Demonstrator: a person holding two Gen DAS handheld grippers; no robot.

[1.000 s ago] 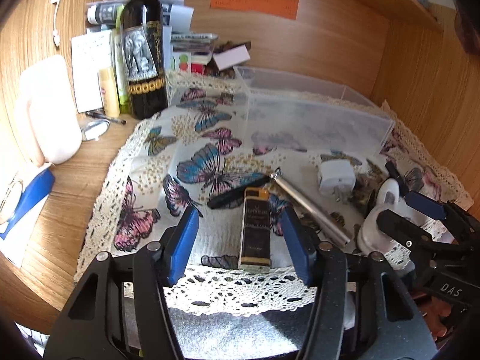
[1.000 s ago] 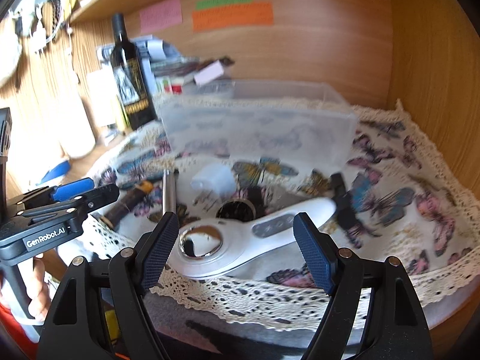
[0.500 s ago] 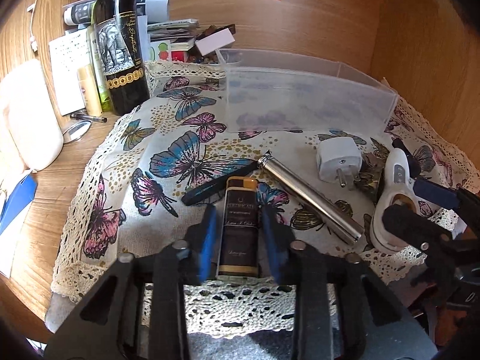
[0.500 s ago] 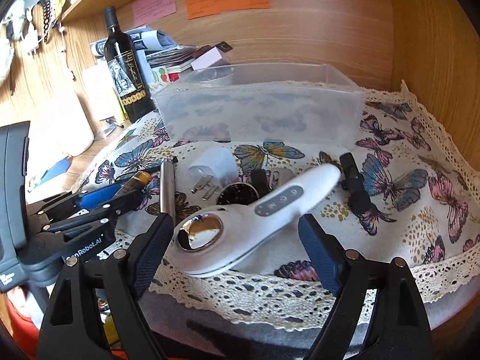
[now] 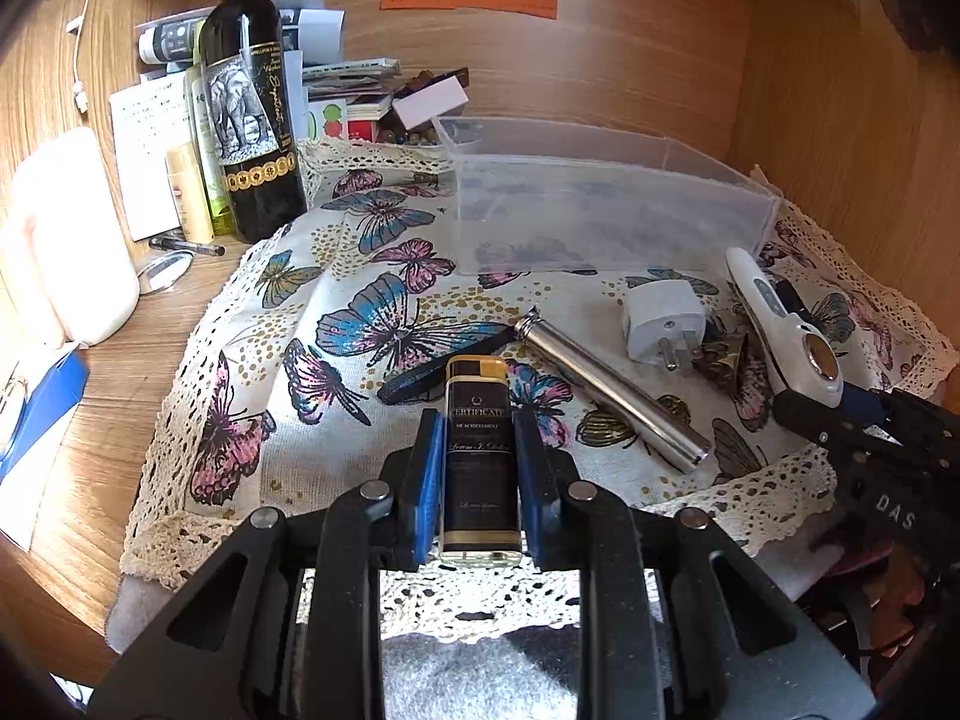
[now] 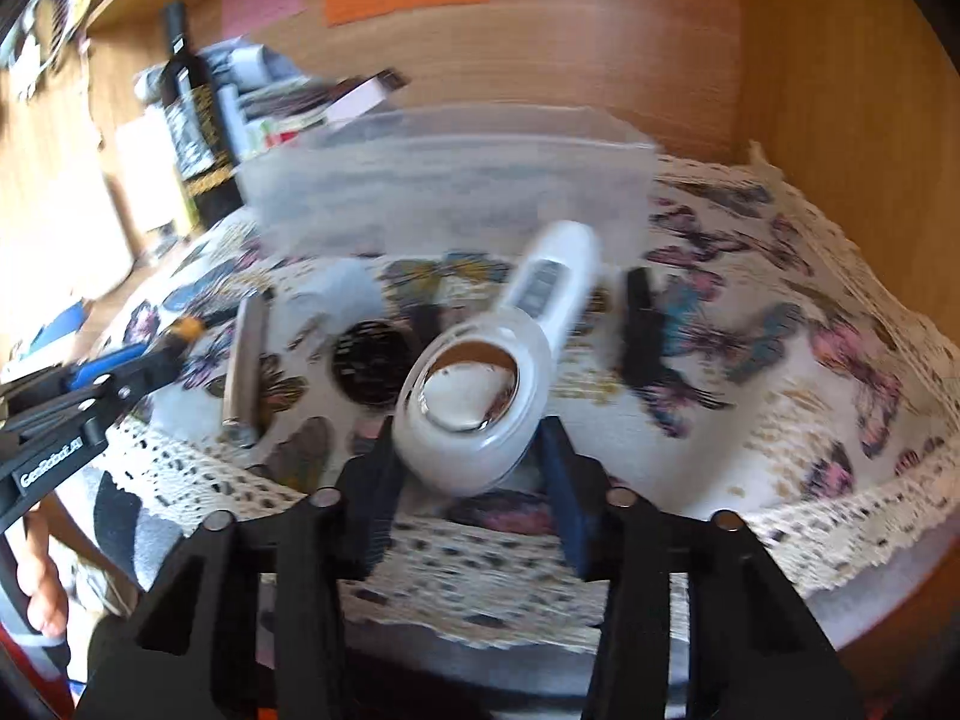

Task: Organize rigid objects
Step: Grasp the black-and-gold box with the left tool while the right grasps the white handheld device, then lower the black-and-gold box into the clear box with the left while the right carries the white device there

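Observation:
My left gripper (image 5: 478,468) is shut on a black-and-gold lighter (image 5: 478,456) at the near edge of the butterfly cloth (image 5: 360,312). My right gripper (image 6: 468,468) is shut on the round head of a white handheld device (image 6: 480,402), whose handle points toward the clear plastic bin (image 6: 444,192). The device also shows in the left wrist view (image 5: 780,324). On the cloth lie a silver metal tube (image 5: 606,390), a white plug adapter (image 5: 663,324) and a black strap (image 5: 432,372). The bin (image 5: 600,210) stands behind them.
A wine bottle (image 5: 249,102), small bottles, papers and a white container (image 5: 66,240) stand at the back left on the wooden desk. Wooden walls close the back and right. A black round disc (image 6: 369,360) and a black clip (image 6: 642,324) lie on the cloth.
Both grippers have closed: the left on the lighter, the right on the white device's head. The device has turned so its handle points toward the bin.

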